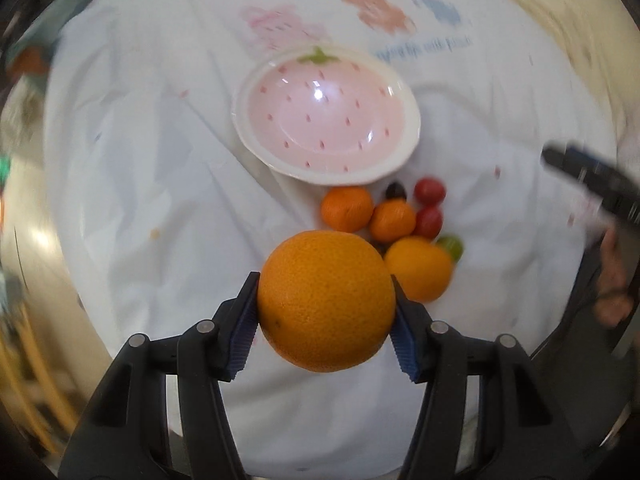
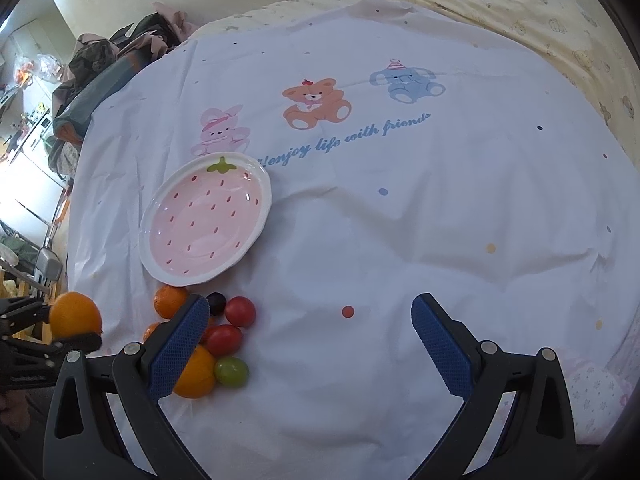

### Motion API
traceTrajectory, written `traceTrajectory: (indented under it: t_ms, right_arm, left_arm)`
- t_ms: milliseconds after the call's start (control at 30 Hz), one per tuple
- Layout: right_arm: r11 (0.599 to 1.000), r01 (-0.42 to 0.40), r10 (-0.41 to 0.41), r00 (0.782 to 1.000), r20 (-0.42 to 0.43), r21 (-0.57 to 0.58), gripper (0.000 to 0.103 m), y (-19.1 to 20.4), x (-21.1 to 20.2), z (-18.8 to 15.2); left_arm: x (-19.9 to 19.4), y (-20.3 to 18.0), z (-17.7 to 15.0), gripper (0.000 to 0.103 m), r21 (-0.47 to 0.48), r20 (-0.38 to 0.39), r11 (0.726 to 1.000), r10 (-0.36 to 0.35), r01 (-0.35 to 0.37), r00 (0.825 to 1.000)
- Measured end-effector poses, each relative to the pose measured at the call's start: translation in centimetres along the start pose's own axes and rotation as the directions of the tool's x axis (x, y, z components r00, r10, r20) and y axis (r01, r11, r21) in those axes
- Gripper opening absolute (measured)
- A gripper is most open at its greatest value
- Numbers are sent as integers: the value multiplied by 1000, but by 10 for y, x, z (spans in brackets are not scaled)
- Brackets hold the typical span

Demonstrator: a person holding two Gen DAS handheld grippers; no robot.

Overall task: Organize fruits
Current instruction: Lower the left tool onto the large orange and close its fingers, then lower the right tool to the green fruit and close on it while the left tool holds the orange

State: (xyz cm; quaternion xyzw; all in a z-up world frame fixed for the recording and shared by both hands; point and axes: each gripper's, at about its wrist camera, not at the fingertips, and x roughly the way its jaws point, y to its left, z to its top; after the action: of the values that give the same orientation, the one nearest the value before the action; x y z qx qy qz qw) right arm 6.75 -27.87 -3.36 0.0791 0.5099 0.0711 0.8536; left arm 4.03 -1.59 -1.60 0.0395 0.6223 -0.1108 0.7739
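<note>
My left gripper is shut on a large orange and holds it above the cloth, short of the pile; it also shows at the left edge of the right wrist view. A pink strawberry plate lies empty beyond. A pile lies just in front of the plate: a tangerine, a second tangerine, another orange, two red tomatoes, a dark grape and a green grape. My right gripper is open and empty, right of the pile.
A white printed cloth with cartoon animals covers the bed. A yellow blanket lies at the back right. Clothes are heaped at the far left edge.
</note>
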Motion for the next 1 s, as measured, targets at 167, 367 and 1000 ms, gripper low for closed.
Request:
traceTrajectory:
  t_ms: [167, 367, 1000]
  right_arm:
    - [1000, 0, 0, 1000, 6, -30, 103, 4, -1, -3]
    - [995, -89, 92, 992, -82, 44, 101, -6, 13, -9]
    - [972, -206, 142, 898, -416, -111, 56, 46, 91, -40]
  left_arm:
    - [10, 19, -2, 55, -222, 78, 971, -74, 90, 994]
    - [20, 37, -15, 55, -335, 130, 941, -1, 45, 992]
    - [16, 40, -17, 55, -350, 165, 931, -49, 105, 985]
